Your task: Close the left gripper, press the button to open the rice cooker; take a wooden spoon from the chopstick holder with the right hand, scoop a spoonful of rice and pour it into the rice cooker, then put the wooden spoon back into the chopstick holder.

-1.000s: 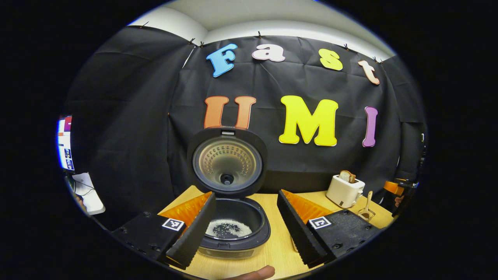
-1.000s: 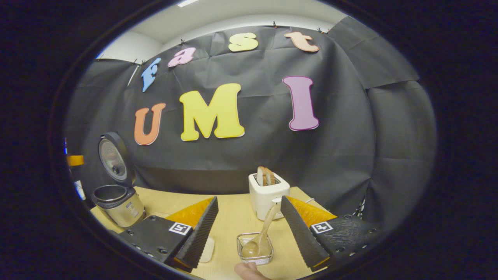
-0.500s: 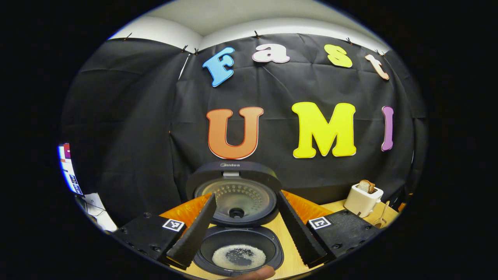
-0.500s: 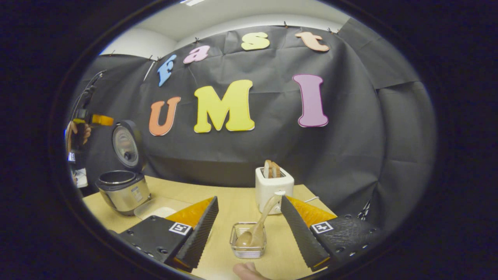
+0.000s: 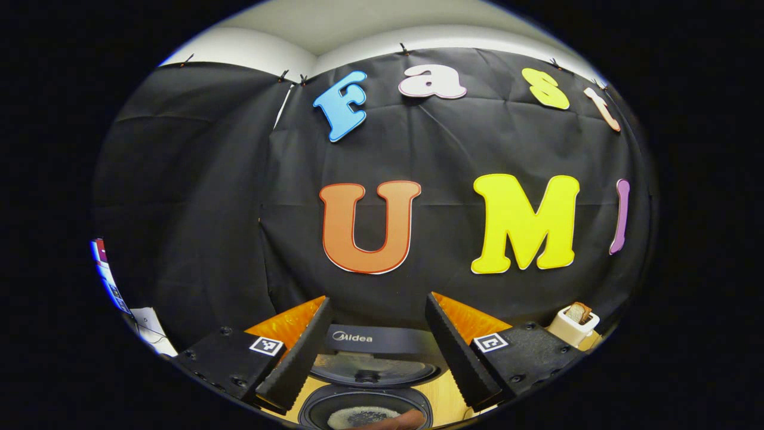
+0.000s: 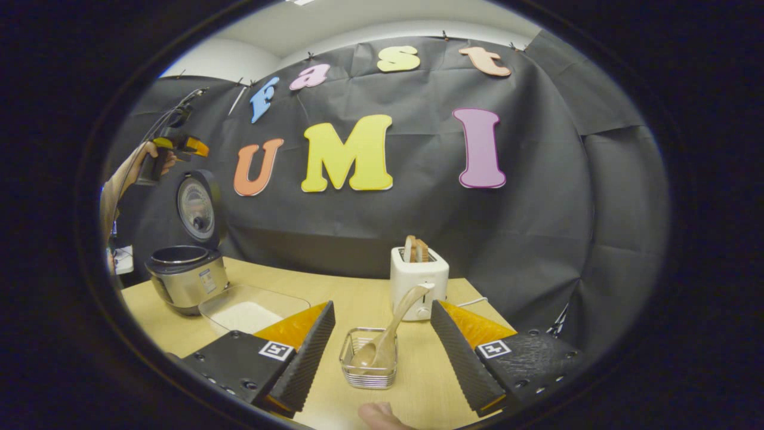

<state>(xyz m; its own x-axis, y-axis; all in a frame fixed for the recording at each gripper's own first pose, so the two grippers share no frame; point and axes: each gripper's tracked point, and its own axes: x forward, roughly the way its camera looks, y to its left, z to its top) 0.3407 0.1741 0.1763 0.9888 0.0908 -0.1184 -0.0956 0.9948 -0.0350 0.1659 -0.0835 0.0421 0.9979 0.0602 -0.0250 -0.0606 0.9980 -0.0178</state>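
Wooden spoon [image 6: 388, 334] is judged light and stiff, best gripped at its raised handle above the chopstick holder [image 6: 368, 365]; both grippers' jaws are held apart.

Shiny brushed-metal rice cooker body [image 6: 190, 286], matt pale wooden spoon [image 6: 382, 343], clear glossy holder [image 6: 368, 365], smooth light wood-grain tabletop [image 6: 334, 298].

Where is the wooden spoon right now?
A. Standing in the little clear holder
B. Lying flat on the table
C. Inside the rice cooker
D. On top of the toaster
A: in the right gripper view the light wooden spoon leans in the small clear ribbed chopstick holder, bowl end down, in front of the white toaster, with the open right gripper not touching it.
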